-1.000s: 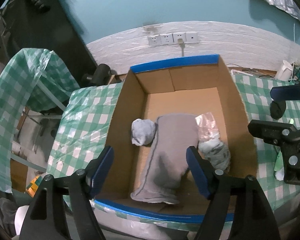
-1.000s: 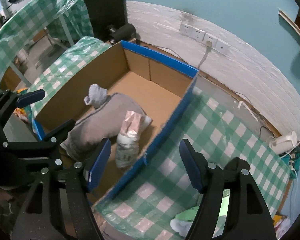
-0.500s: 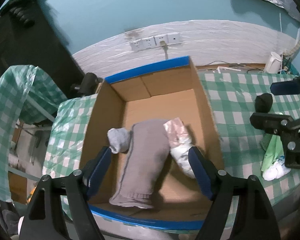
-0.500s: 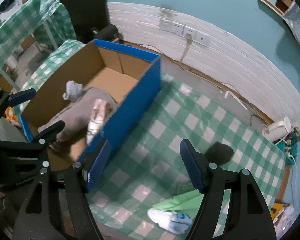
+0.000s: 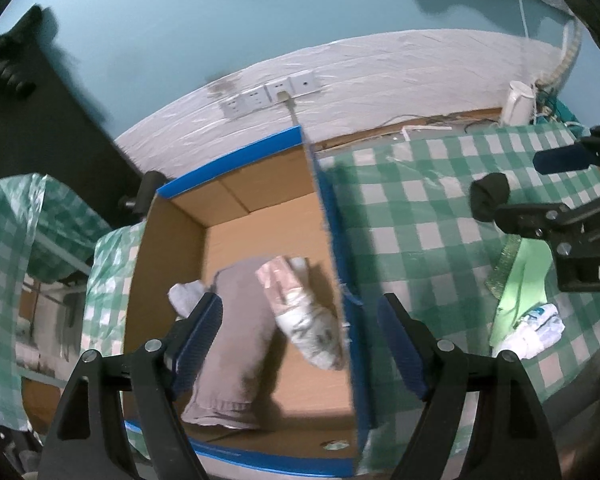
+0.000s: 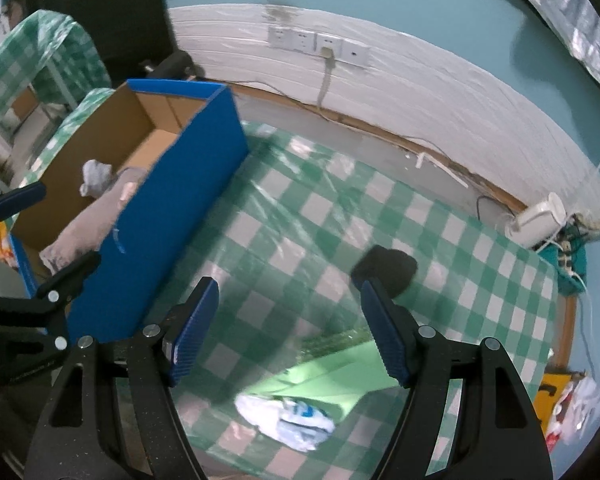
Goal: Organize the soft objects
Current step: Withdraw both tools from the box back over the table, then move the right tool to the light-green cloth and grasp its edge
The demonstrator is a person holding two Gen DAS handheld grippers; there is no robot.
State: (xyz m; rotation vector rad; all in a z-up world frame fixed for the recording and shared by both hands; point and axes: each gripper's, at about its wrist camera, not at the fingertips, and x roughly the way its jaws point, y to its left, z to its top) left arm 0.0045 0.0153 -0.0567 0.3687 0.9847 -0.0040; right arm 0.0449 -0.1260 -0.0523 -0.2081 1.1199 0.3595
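Observation:
A cardboard box [image 5: 172,240] with blue rims sits on the green checked table. In it lie a folded grey cloth [image 5: 236,332], a small grey sock ball [image 5: 186,296] and a pink-and-white bundle [image 5: 300,316]. My left gripper [image 5: 300,344] is open and empty above the box's right wall. My right gripper [image 6: 288,332] is open and empty above the table right of the box [image 6: 164,224]. Below it lie a black sock ball [image 6: 392,268], a light green cloth [image 6: 324,376] and a white-and-blue bundle [image 6: 288,416]. These also show in the left wrist view: the ball [image 5: 490,196], the green cloth [image 5: 520,284].
The table's checked cover [image 6: 460,248] runs to a white wall strip with sockets [image 6: 320,42]. A white device [image 6: 540,220] and cables sit at the far right corner. A second checked table [image 5: 8,232] stands to the left of the box.
Both grippers have swung to the right, away from the box's middle. The black ball, green cloth and white bundle have come fuller into view. Both grippers stay open.

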